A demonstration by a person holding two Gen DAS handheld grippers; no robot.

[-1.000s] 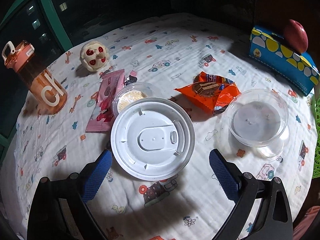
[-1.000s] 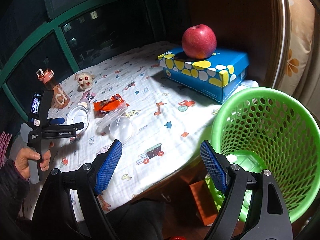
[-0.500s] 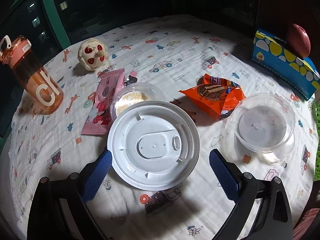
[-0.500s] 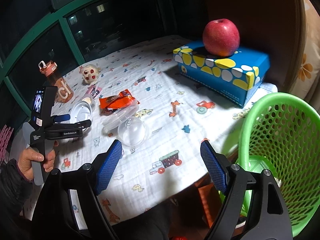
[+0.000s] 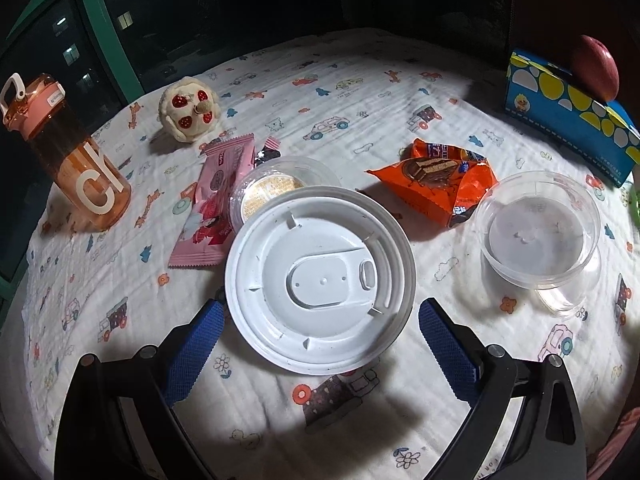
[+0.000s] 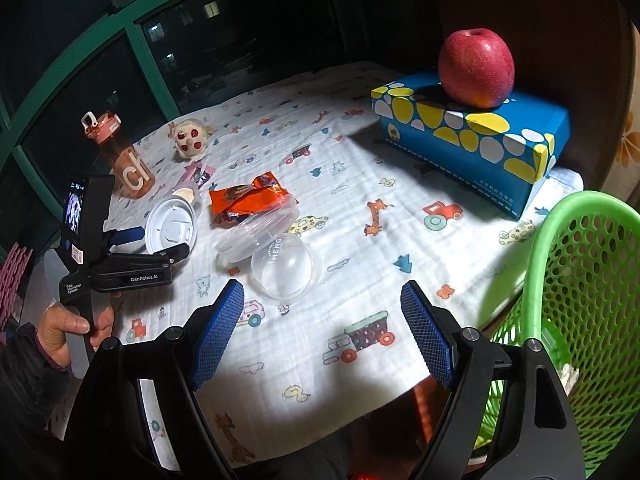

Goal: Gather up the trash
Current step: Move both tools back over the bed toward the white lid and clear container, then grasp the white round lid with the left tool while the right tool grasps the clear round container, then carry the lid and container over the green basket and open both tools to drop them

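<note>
A white plastic lid (image 5: 320, 276) lies on the printed tablecloth, right in front of my open left gripper (image 5: 316, 340), whose blue pads stand on either side of its near edge. It also shows in the right wrist view (image 6: 170, 230). Behind it sit a clear cup with a beige bottom (image 5: 276, 188), a pink wrapper (image 5: 216, 208) and an orange wrapper (image 5: 436, 188). A clear plastic bowl (image 5: 538, 228) with a dome lid (image 6: 286, 268) lies right. My right gripper (image 6: 322, 332) is open and empty above the table's near edge. A green mesh basket (image 6: 580, 300) stands at the right.
An orange water bottle (image 5: 68, 156) stands at the far left. A small plush toy (image 5: 190, 110) sits behind the wrappers. A blue tissue box (image 6: 468, 136) with a red apple (image 6: 476, 68) on it is at the back right. Dark windows ring the table.
My left gripper has moved closer to the white lid, which now looks larger between the pads. My right gripper has swung left, away from the basket, toward the table.
</note>
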